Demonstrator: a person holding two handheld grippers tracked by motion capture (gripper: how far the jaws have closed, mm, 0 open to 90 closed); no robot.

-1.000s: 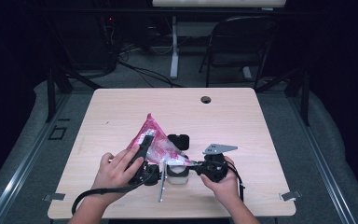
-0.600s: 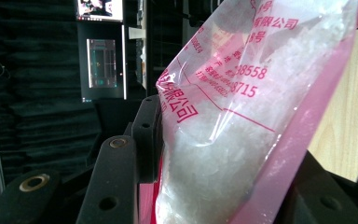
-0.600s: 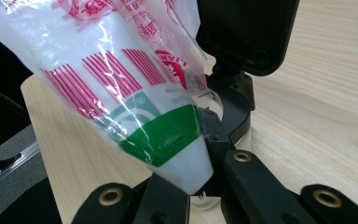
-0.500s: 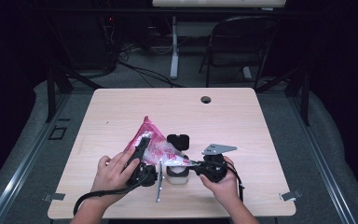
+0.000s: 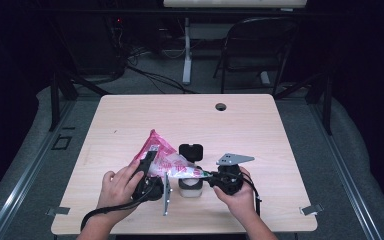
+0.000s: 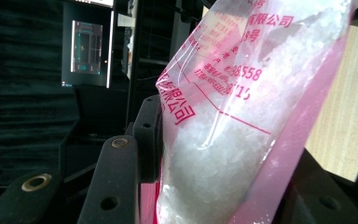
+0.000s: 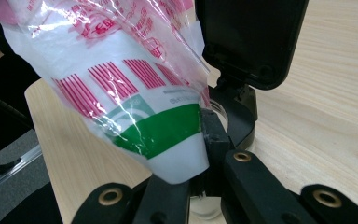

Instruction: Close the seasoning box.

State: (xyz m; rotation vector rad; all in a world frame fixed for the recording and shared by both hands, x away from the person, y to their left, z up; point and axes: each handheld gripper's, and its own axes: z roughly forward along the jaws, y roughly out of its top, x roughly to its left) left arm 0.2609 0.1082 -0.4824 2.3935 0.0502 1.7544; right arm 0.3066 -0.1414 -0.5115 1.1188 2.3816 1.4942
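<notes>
Hiding jar (image 7: 214, 205), bag (image 7: 135, 84) blocks view, lid (image 7: 251, 37) cropped

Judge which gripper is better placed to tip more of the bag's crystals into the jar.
Left, probably. The left gripper holds the bag's full upper end, so raising it drives the crystals down. The right gripper pinches the spout corner over the jar with its black lid open, and should stay.

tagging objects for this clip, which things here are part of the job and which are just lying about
In the job:
pink printed plastic bag of white crystals
small clear jar with open black flip lid
left gripper
right gripper

Lying about:
black folding chair
floor cables
</notes>
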